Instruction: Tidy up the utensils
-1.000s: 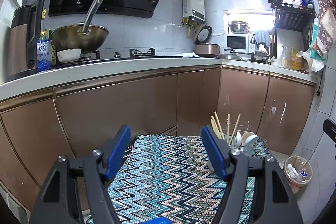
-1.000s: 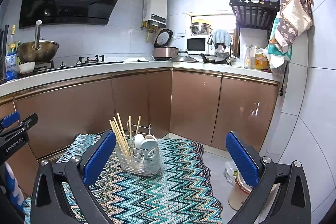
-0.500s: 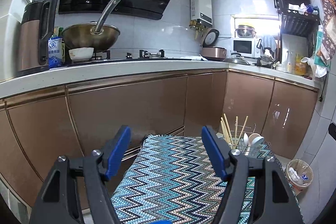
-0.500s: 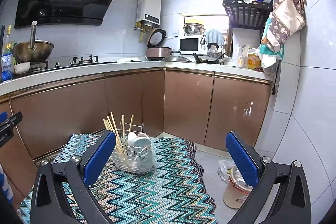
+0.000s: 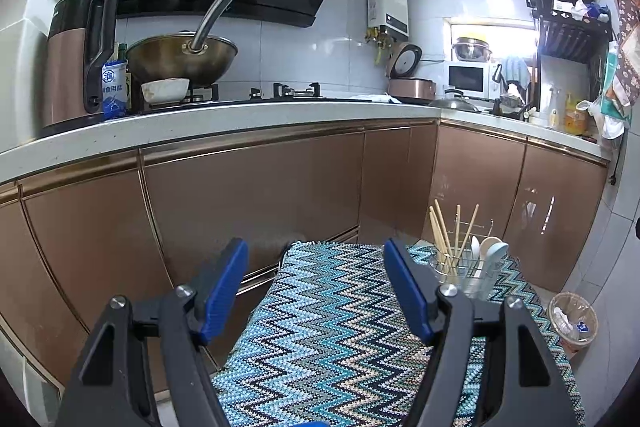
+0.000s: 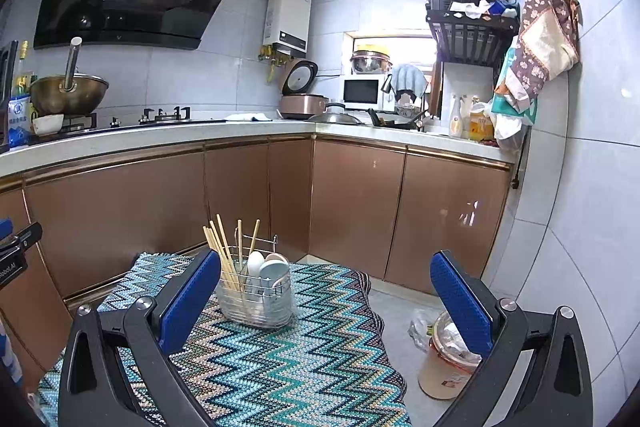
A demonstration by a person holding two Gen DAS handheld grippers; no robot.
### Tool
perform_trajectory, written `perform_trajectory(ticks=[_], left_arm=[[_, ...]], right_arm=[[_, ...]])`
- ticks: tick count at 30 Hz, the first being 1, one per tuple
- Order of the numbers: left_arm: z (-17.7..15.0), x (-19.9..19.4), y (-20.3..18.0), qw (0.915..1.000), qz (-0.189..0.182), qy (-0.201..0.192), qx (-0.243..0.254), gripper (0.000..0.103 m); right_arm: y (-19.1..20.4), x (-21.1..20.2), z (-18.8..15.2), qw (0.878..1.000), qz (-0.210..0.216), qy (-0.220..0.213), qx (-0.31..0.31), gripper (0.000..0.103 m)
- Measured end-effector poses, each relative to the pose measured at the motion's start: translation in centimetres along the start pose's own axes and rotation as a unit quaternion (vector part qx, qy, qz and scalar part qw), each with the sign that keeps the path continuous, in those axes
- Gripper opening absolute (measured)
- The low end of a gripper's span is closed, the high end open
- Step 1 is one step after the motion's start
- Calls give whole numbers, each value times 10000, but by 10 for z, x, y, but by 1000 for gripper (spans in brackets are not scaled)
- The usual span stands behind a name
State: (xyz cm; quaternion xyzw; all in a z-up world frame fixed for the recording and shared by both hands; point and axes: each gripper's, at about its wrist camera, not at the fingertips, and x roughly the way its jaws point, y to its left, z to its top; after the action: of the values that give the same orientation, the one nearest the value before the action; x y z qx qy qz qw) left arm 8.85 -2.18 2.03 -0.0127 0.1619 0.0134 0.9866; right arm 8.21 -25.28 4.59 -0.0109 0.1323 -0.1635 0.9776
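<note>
Utensils stand gathered in a wire-mesh metal caddy [image 6: 256, 301] on the zigzag-patterned blue and teal cloth [image 6: 280, 367]: pale wooden chopsticks [image 6: 224, 255] upright on one side, white and light-blue spoons [image 6: 268, 267] on the other; over the last second both cameras have risen and pulled back, so the caddy sits lower and farther off in each view; the left gripper [image 5: 316, 287] and right gripper [image 6: 326, 291] are both spread wide and empty, well apart from it; that retreat suggests the sorting is finished, or nearly so.
</note>
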Motion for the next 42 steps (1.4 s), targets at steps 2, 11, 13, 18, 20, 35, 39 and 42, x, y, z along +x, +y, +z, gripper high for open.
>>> perform_trajectory(ticks=[2, 11, 13, 18, 20, 35, 39, 42], left_arm=[[0, -3, 2, 10000, -4, -20, -9, 68], [1, -16, 5, 10000, -42, -69, 29, 68], [2, -19, 5, 9999, -50, -87, 29, 68], [2, -24, 6, 9999, -78, -117, 29, 68], [2, -26, 5, 9999, -82, -126, 34, 68], [2, -29, -16, 9995, 26, -225, 223, 69], [-1, -24, -27, 9992, -6, -207, 344, 68], [-2, -19, -32, 9990, -45, -165, 405, 69]], right_arm=[[1, -3, 1, 10000, 1, -21, -6, 103], [4, -14, 0, 10000, 29, -69, -46, 103], [6, -17, 0, 9999, 42, -75, -65, 103], [7, -23, 1, 9999, 32, -116, -82, 103], [7, -24, 1, 9999, 30, -140, -72, 103], [7, -20, -8, 9991, 181, -306, -214, 103], [2, -14, -10, 9994, 170, -258, -184, 103], [-2, -9, -11, 9996, 135, -208, -148, 103]])
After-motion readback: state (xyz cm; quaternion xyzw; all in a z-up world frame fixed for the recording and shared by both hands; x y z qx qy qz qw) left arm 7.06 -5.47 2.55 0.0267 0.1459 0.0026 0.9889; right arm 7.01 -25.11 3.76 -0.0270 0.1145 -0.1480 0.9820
